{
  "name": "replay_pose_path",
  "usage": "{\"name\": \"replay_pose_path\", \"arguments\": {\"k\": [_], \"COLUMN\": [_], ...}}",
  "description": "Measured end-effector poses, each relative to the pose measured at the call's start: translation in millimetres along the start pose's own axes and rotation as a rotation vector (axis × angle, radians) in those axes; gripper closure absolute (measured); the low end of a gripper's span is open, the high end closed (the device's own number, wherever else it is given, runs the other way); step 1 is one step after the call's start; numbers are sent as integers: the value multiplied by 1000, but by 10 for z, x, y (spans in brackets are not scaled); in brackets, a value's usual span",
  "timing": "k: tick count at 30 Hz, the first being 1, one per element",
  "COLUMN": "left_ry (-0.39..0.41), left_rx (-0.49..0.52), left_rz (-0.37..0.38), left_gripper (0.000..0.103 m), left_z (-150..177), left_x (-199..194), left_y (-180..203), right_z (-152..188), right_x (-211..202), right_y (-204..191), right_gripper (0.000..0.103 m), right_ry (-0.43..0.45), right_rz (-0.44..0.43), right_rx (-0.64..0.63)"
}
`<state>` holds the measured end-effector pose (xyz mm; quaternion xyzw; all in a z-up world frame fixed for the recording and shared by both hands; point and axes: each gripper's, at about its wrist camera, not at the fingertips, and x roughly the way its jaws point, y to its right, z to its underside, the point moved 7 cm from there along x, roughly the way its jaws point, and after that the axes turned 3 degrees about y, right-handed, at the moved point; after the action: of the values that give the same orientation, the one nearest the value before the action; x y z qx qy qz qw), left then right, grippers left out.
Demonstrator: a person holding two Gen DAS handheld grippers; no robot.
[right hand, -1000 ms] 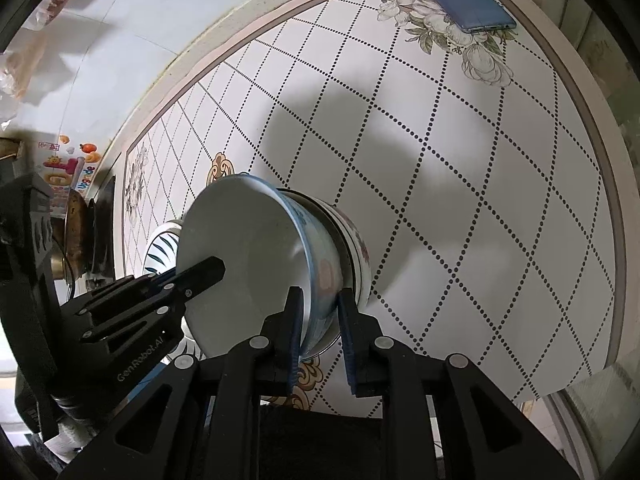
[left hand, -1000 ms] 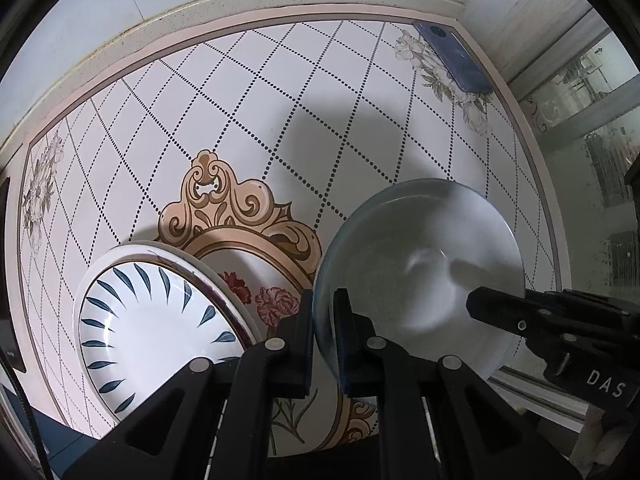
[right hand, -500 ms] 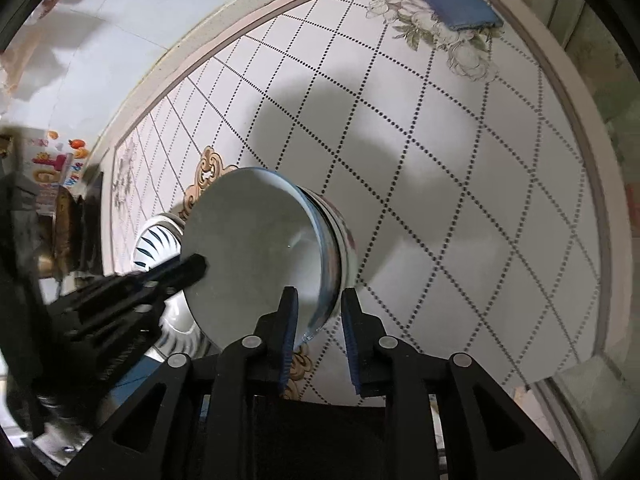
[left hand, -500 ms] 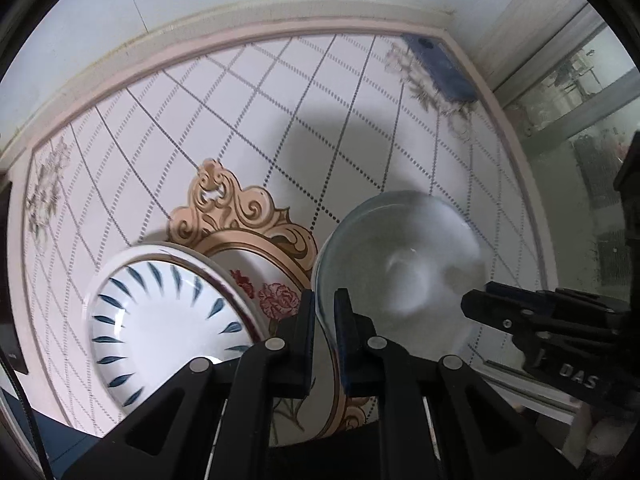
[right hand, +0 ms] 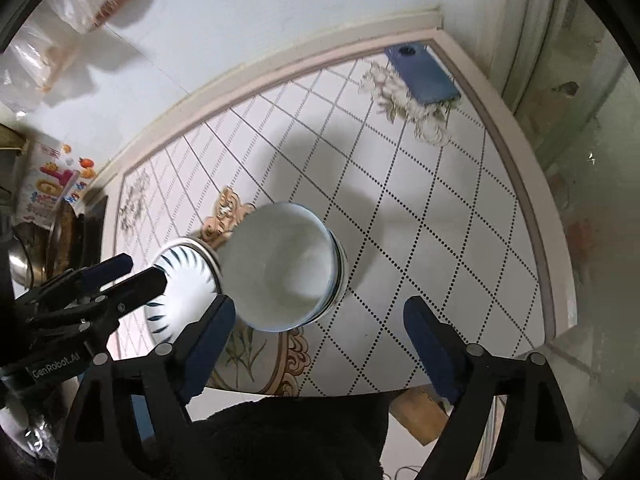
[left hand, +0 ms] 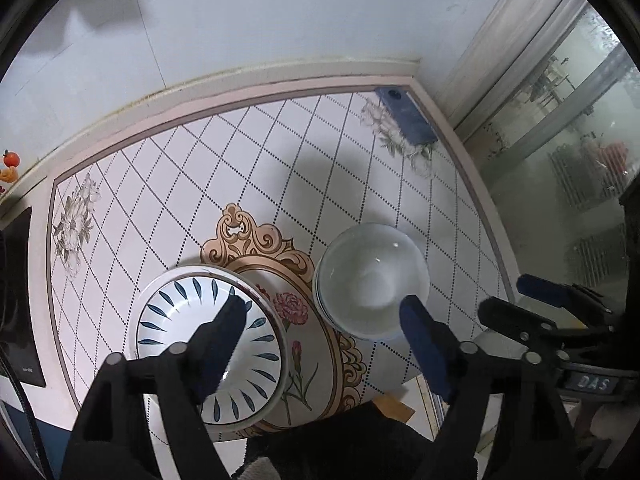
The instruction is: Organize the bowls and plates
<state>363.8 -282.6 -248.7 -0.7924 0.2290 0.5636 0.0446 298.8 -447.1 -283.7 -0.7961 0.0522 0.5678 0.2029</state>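
Observation:
A white bowl (left hand: 374,280) sits nested in a stack of bowls on the patterned table (left hand: 240,168); it also shows in the right wrist view (right hand: 284,272). A white plate with blue leaf marks (left hand: 212,344) lies to its left, also seen in the right wrist view (right hand: 182,284). My left gripper (left hand: 324,332) is open and empty, raised above the plate and the bowls. My right gripper (right hand: 316,336) is open and empty, above and just in front of the bowl stack. Each gripper shows at the edge of the other's view.
A blue phone (left hand: 406,116) lies at the table's far right corner, also in the right wrist view (right hand: 422,76). A wall runs along the back. A glass door (left hand: 560,160) stands at the right. Clutter and a metal pot (right hand: 24,264) sit at the far left.
Both grippers have opened and let go of the white bowl, which now rests in the stack. Both grippers have risen and pulled back from the table.

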Motion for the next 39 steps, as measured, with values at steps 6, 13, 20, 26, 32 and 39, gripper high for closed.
{"name": "replay_pose_path", "arguments": {"k": [6,13,20,26,32,39], "left_ry": [17,36,-1,-77,-180,-278], "left_rx": [8,20,2,-46,-137,-166], "left_rz": [26,44,76,41,46,105], "left_gripper": [9,9,3,3,9,19], "left_z": [34,61,19,-19,-32,-4], "left_x": [-199,-302,19,578,1107,1560], "left_y": [41,123,110,-68,-250,-223], "right_z": [76,131,109,82,99,113], "right_x": [-349,-560,-328,212,904,1452], "right_y": [-51,-81,29,176,275,309], "right_gripper": [8,5,4,4,4,4], "right_ry": [62,98,72,1,-118,-179], "right_rz": [32,24,-6,-89,-232,-340], "right_rx": [-18,-18,10,68,154,232]}}
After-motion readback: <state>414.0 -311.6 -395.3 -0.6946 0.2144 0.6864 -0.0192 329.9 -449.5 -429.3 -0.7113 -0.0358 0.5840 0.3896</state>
